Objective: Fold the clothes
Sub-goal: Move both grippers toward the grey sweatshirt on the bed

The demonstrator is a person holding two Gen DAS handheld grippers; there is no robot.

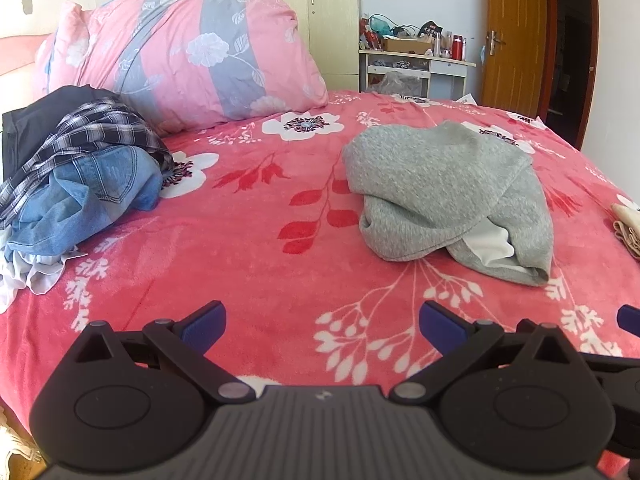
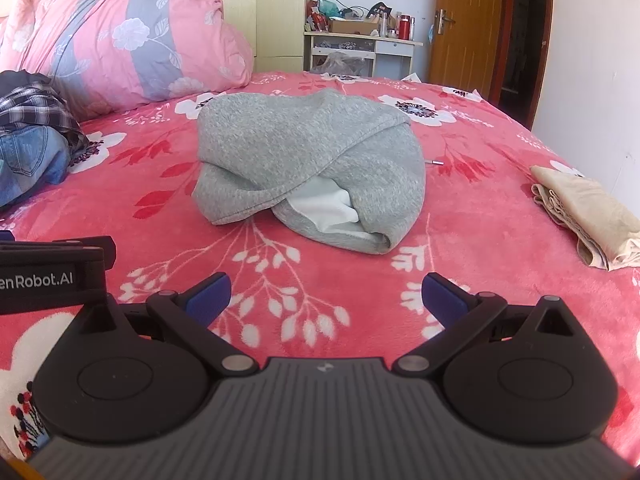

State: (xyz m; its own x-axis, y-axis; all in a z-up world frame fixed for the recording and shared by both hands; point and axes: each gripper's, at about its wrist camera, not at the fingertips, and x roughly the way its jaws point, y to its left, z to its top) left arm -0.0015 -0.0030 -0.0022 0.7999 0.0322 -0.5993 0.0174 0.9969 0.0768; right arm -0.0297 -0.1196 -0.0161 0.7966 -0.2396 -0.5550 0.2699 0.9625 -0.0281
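Note:
A grey sweatshirt [image 1: 444,188] with a white lining lies in a loose bundle on the red floral bed cover [image 1: 248,248]; it also shows in the right wrist view [image 2: 308,164]. My left gripper [image 1: 322,326] is open and empty, near the bed's front edge, short of the sweatshirt. My right gripper [image 2: 326,298] is open and empty, also short of the sweatshirt, right of the left gripper. A pile of unfolded clothes, with a plaid shirt [image 1: 88,128] and blue jeans [image 1: 80,196], lies at the left. A folded beige garment [image 2: 588,216] lies at the right.
A big pink and grey floral pillow [image 1: 192,56] stands at the head of the bed. Behind the bed are a pale wardrobe [image 1: 320,12], a cluttered white desk [image 1: 416,60] and a wooden door [image 1: 516,36]. The left gripper's body [image 2: 48,276] shows at the left of the right wrist view.

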